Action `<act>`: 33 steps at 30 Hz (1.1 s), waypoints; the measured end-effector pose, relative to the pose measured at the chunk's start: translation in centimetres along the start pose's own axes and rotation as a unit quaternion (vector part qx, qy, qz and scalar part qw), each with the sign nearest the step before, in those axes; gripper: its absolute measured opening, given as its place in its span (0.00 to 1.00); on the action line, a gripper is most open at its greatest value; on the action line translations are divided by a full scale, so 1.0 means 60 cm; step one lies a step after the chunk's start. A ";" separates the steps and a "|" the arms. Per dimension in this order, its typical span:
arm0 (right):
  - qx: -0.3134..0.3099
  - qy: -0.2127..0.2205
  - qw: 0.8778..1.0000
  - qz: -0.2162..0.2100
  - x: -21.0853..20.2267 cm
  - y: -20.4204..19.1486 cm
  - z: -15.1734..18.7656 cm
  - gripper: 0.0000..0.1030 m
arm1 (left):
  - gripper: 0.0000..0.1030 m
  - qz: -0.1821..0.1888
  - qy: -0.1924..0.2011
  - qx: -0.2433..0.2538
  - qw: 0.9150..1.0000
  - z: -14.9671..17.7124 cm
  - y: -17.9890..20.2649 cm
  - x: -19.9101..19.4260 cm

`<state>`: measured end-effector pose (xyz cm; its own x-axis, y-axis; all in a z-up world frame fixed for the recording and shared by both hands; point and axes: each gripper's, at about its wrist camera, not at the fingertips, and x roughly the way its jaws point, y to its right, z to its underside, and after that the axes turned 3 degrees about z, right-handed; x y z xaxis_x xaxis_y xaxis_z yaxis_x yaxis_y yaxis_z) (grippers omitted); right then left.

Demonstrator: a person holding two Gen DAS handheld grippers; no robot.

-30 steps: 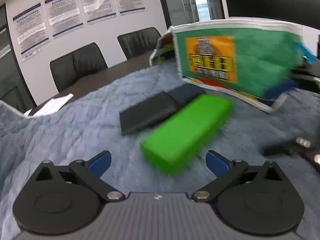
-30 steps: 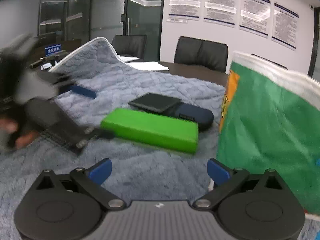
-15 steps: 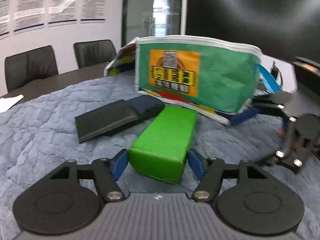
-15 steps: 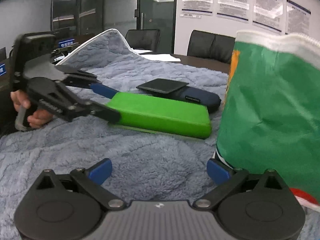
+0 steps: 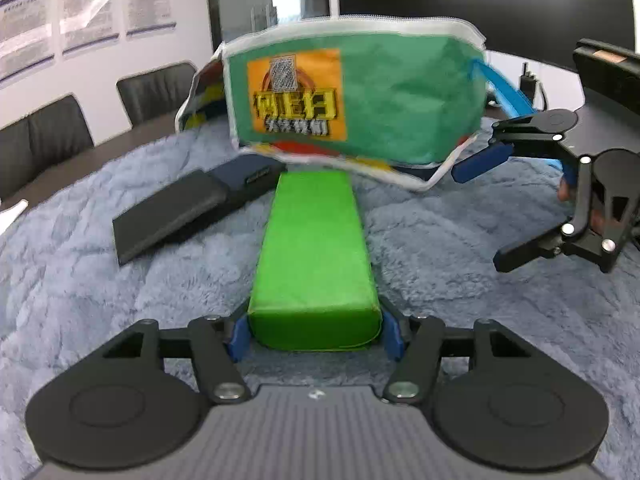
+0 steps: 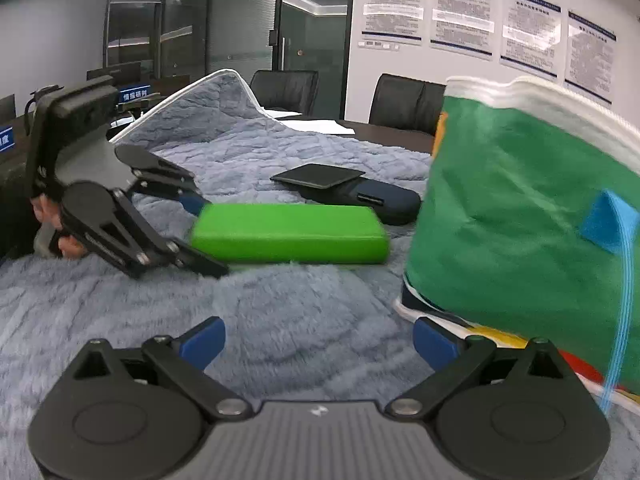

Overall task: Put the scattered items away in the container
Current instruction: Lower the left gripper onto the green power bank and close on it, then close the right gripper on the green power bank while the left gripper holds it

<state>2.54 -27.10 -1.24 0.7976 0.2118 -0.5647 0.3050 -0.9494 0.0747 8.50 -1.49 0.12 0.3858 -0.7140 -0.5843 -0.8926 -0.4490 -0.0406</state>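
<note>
Two blue pads of the left gripper (image 5: 313,334) press against the near end of the green block (image 5: 314,256), one on each long side, so this claw is clenched on the block's short end. From the left wrist view the block runs straight away from the claw across the grey-blue fleece blanket (image 5: 100,272), and its far end lies just under the lower edge of the green bag (image 5: 392,100), which has a white zipped rim and an orange printed panel. From the right wrist view the same block lies lengthwise on the blanket, its left end between the black fingers of the left gripper (image 6: 200,232) and its right end just beside the bag (image 6: 520,216); whether it touches the bag cannot be told. Beyond the block sit a flat black case (image 5: 168,212) and a dark navy pouch (image 5: 248,178); the case rests partly on top of the pouch, and both are close to the block's far left side. The right gripper (image 6: 316,340) is released, its blue-tipped fingers spread wide with only blanket between them; its right finger sits right beside the bag's bottom corner. In the left wrist view that right gripper (image 5: 488,208) shows at the right, fingers apart, the upper tip near the bag's lower right corner. A blue strap (image 6: 618,280) hangs down the bag's side.
</note>
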 end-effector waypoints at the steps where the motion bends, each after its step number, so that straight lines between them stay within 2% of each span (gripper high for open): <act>1: 0.000 0.002 1.000 -0.005 -0.005 0.002 0.001 0.97 | 0.60 0.007 0.007 0.001 1.000 0.003 0.000 -0.011; 3: 0.000 0.012 0.999 -0.034 -0.019 0.007 0.008 0.97 | 0.60 0.025 0.015 0.007 1.000 0.015 0.006 -0.046; 6: -0.014 0.044 0.993 -0.111 -0.039 0.007 0.019 0.97 | 0.60 0.063 0.022 0.019 0.998 0.038 0.033 -0.108; 8: -0.076 0.062 0.985 -0.142 -0.049 -0.015 0.029 0.98 | 0.60 0.109 0.019 0.009 0.994 0.059 0.052 -0.145; 10: -0.202 0.087 0.963 -0.156 -0.062 -0.059 0.048 0.98 | 0.60 0.162 0.013 -0.004 0.987 0.086 0.075 -0.172; 12: -0.302 0.100 0.929 -0.190 -0.066 -0.098 0.061 0.97 | 0.60 0.198 -0.001 -0.002 0.980 0.110 0.097 -0.185; 14: -0.336 0.094 0.912 -0.217 -0.054 -0.122 0.058 0.97 | 0.61 0.180 -0.009 0.027 0.983 0.126 0.119 -0.184; 15: -0.338 0.084 0.908 -0.232 -0.043 -0.126 0.049 0.96 | 0.61 0.164 -0.011 0.046 0.985 0.131 0.129 -0.180; 17: -0.314 0.054 0.907 -0.275 -0.023 -0.117 0.025 0.81 | 0.64 0.146 -0.014 0.065 0.987 0.131 0.141 -0.176; 18: -0.299 0.034 0.907 -0.294 -0.015 -0.111 0.014 0.80 | 0.73 0.133 -0.016 0.073 0.988 0.129 0.146 -0.177; 20: -0.281 0.005 0.910 -0.306 -0.011 -0.101 0.003 0.77 | 0.80 0.097 -0.008 0.084 0.992 0.129 0.156 -0.182; 22: -0.287 -0.014 0.908 -0.305 -0.020 -0.100 -0.003 0.70 | 0.79 0.076 -0.001 0.094 0.993 0.133 0.163 -0.190; 25: -0.273 -0.036 0.912 -0.304 -0.041 -0.095 0.002 0.66 | 0.77 0.054 0.008 0.101 0.993 0.139 0.166 -0.195; 26: -0.266 -0.035 0.914 -0.305 -0.045 -0.089 0.004 0.65 | 0.70 0.055 0.012 0.100 0.993 0.140 0.165 -0.195; 29: -0.221 -0.048 0.924 -0.309 -0.023 -0.067 0.000 0.67 | 0.69 0.062 0.020 0.082 0.994 0.133 0.151 -0.191; 30: -0.206 -0.052 0.929 -0.304 -0.013 -0.059 -0.002 0.75 | 0.69 0.060 0.024 0.077 0.995 0.131 0.147 -0.190; 31: -0.188 -0.048 0.937 -0.289 -0.012 -0.049 -0.003 0.82 | 0.69 0.057 0.023 0.072 0.996 0.129 0.143 -0.189; 33: -0.124 -0.054 0.952 -0.276 0.007 -0.022 -0.014 0.80 | 0.72 0.041 0.022 0.060 0.997 0.119 0.130 -0.184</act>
<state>2.91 -25.60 -0.91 0.4258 0.6243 -0.6549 0.7858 -0.6140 -0.0743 -4.38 6.72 0.48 0.3176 -0.7703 -0.5530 -0.9421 -0.3227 -0.0916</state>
